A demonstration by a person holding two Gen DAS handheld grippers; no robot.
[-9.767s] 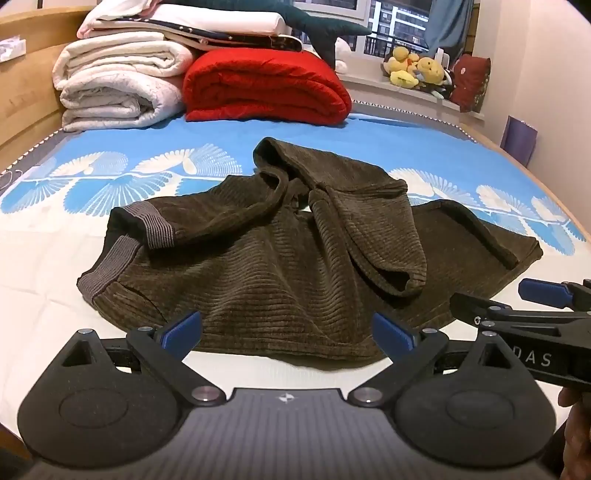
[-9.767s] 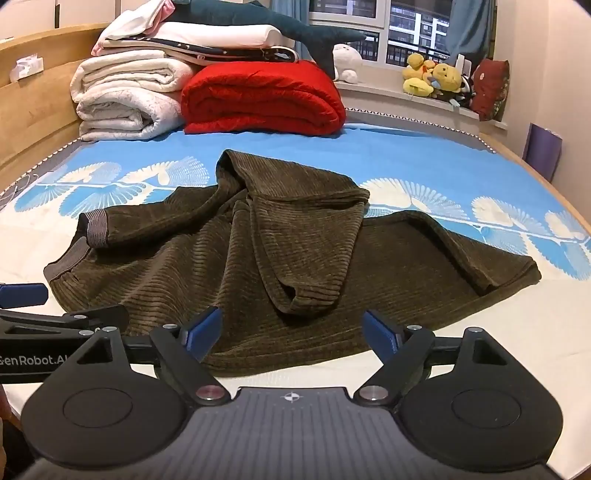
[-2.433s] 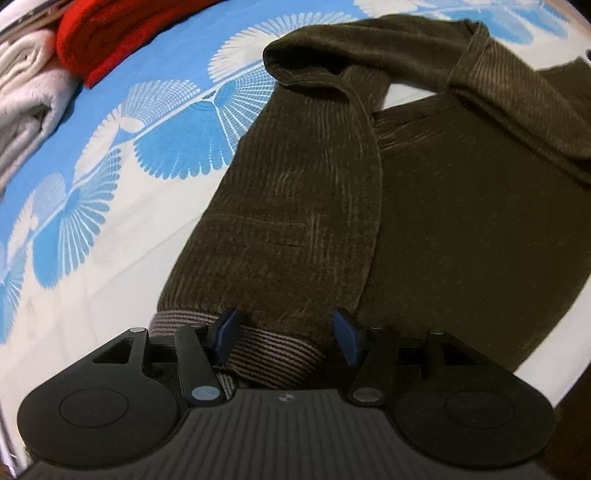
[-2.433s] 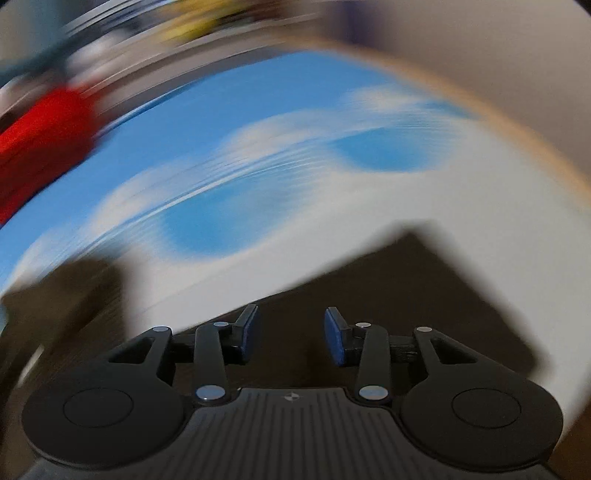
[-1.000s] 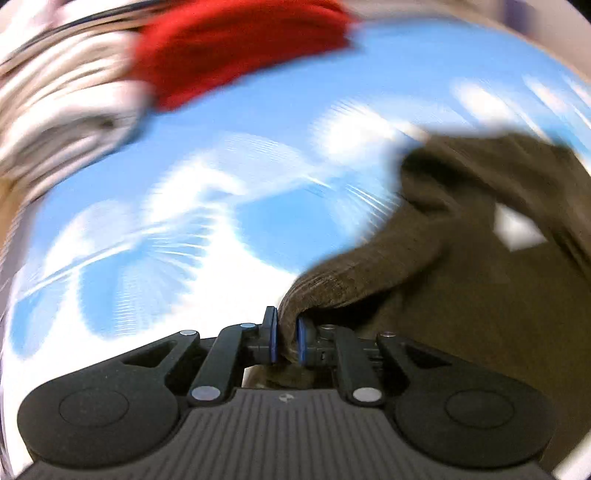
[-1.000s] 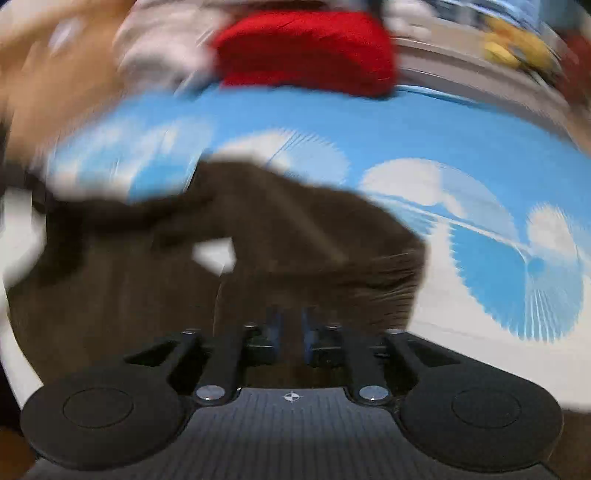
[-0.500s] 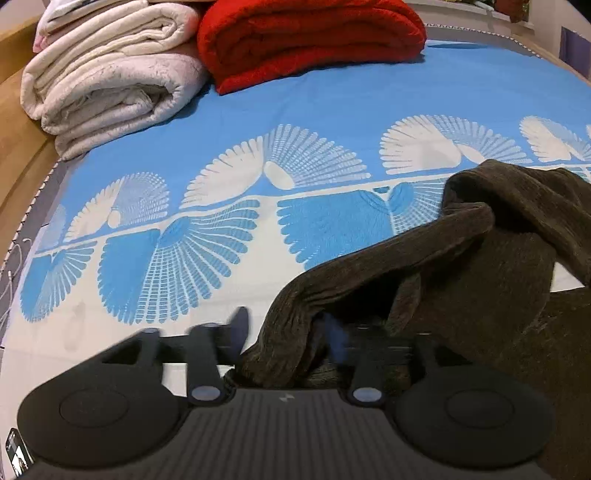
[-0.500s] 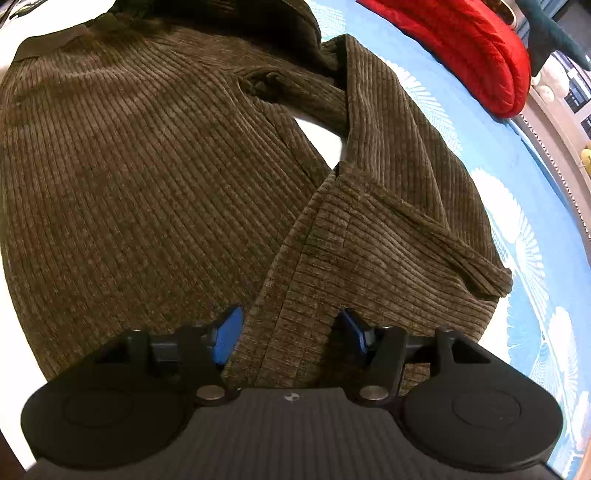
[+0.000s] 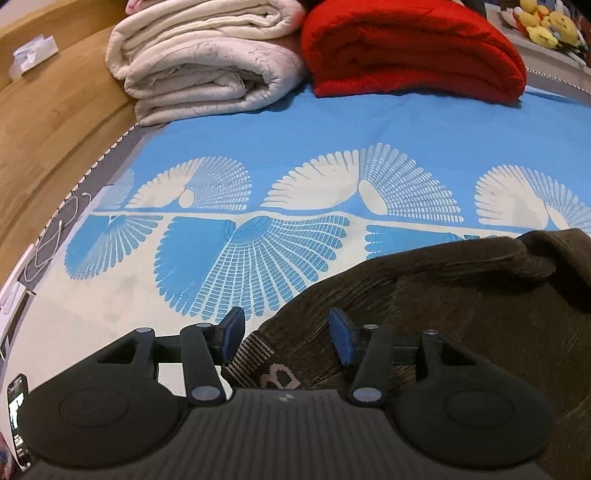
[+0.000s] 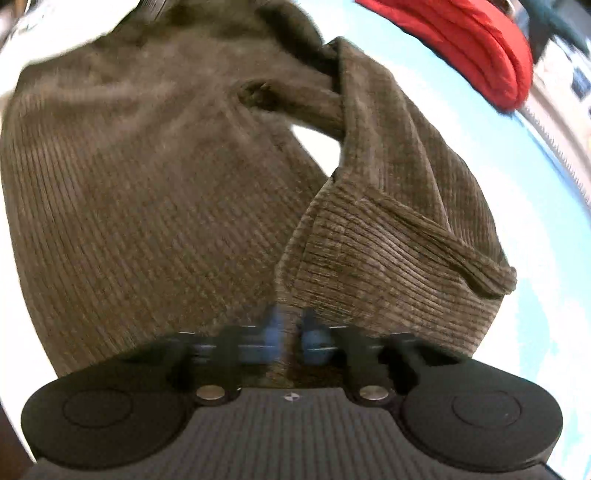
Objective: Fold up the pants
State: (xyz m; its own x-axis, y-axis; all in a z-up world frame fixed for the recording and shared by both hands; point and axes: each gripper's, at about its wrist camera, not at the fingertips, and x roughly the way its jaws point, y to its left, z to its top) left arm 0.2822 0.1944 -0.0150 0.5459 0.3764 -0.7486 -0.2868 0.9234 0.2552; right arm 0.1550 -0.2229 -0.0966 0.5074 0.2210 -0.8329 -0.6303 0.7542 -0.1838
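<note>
Dark brown corduroy pants [image 9: 461, 295] lie crumpled on the blue and white bed sheet [image 9: 332, 129]. My left gripper [image 9: 287, 332] hovers over their striped ribbed cuff [image 9: 255, 350]. Its jaws are opening, and the cloth lies loose between the blue pads [image 9: 234, 328], which do not press on it. In the right wrist view the pants [image 10: 147, 203] spread out ahead, one leg end [image 10: 388, 258] folded over to the right. My right gripper [image 10: 291, 332] is closing, its blurred pads nearly together and pinching the near edge of that leg.
Folded white quilts [image 9: 207, 62] and a red blanket [image 9: 406, 48] are stacked at the far end of the bed. A wooden bed frame [image 9: 48, 110] runs along the left, with a white cable [image 9: 55, 236] by it. Plush toys [image 9: 546, 26] sit far right.
The left jaws, shut on the cloth a second ago, have come apart and the fabric has sunk onto the bed. The right jaws went from wide apart to nearly together on the leg's edge.
</note>
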